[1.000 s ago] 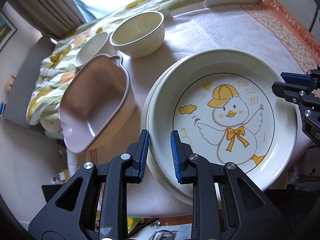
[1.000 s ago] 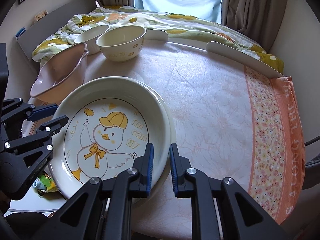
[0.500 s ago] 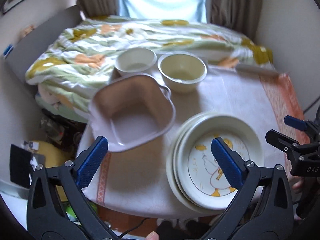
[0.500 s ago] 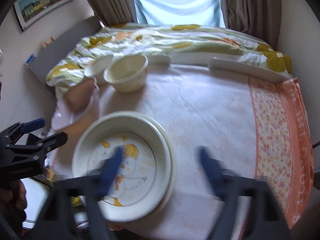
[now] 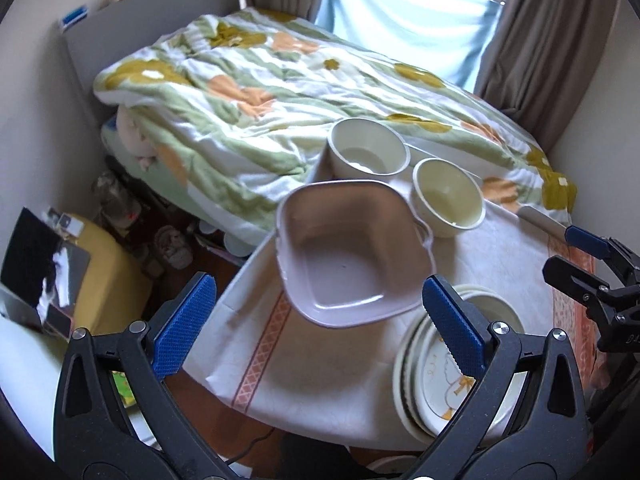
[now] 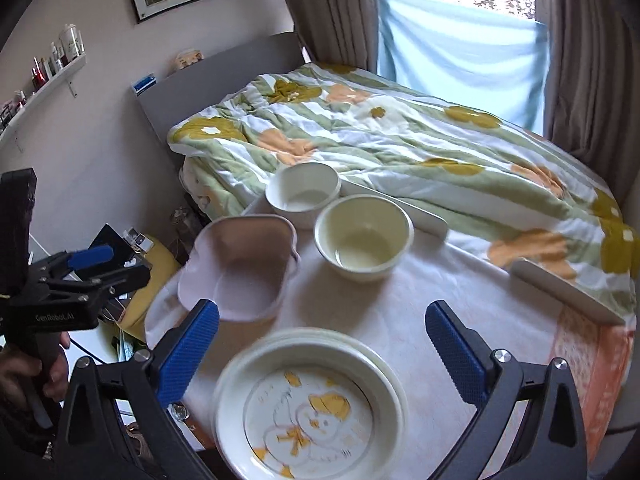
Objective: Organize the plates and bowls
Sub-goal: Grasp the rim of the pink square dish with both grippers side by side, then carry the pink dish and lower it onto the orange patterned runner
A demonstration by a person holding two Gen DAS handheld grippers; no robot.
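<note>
A stack of cream plates, the top one with a yellow duck drawing, lies at the table's near edge. A pink square bowl sits left of it. A cream bowl and a white bowl stand at the far edge. My left gripper is wide open and empty, held above the pink bowl's near side. My right gripper is wide open and empty above the plate stack.
The round table has a white cloth with an orange patterned border. A bed with a floral quilt lies right behind it. Clutter and a yellow stool sit on the floor at the left.
Both grippers opened from shut to wide open and pulled up and back from the plate stack. The left one swung left towards the pink bowl.
</note>
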